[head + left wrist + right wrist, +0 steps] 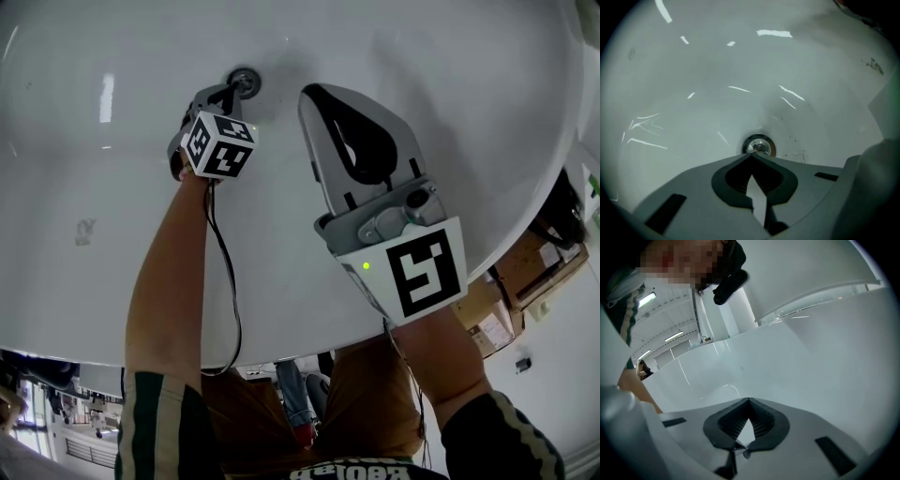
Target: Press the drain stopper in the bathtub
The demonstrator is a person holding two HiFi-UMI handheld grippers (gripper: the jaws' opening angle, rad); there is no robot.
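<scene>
- since the round chrome drain stopper (759, 146) is small and glossy, sitting low in the far floor of the white glazed bathtub (112, 187), a push landing on its rim could skid off sideways and leave it unpressed.
- the grey left gripper (752, 155) is clenched empty, tips together at the stopper's near edge.
- the grey right gripper (309, 94), also clenched on nothing, hangs near, to its right.
</scene>
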